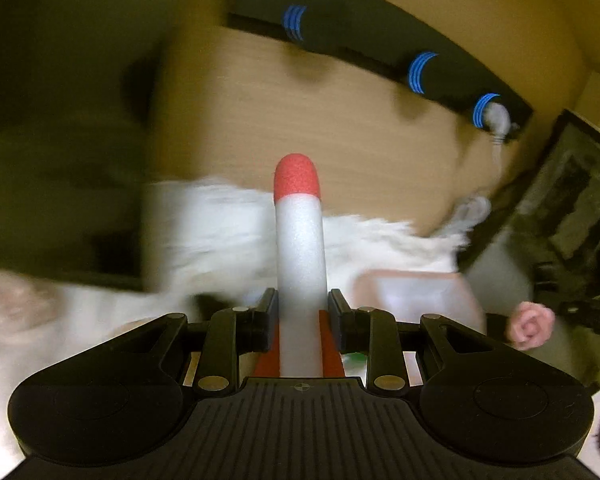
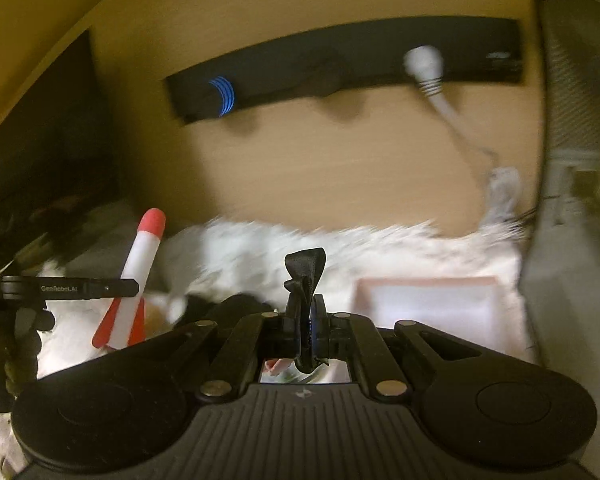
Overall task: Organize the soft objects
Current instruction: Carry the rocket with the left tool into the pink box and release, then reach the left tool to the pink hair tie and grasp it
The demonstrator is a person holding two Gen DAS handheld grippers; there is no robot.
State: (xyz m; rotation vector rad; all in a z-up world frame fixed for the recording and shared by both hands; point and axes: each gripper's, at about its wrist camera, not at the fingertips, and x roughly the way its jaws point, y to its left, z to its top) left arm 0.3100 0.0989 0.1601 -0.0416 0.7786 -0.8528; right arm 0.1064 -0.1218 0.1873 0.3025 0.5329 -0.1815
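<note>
My left gripper [image 1: 302,307] is shut on a white foam rocket [image 1: 300,240] with a red nose and red fins, held upright along the fingers. The rocket also shows in the right wrist view [image 2: 134,276], at the left, with the left gripper's black finger [image 2: 88,289] across it. My right gripper [image 2: 309,320] is shut on a black ribbon [image 2: 306,276], whose loop sticks up between the fingers. A pink rose-like soft object [image 1: 530,325] shows at the right of the left wrist view, beside something dark; what holds it is unclear.
A white fluffy mat [image 2: 280,252] covers the surface below both grippers. A pink-rimmed white tray [image 2: 424,308] lies on it. A black bar with blue rings [image 1: 380,52] hangs on the wooden wall, with a white cable [image 2: 440,92]. A grey panel [image 2: 572,160] stands at the right.
</note>
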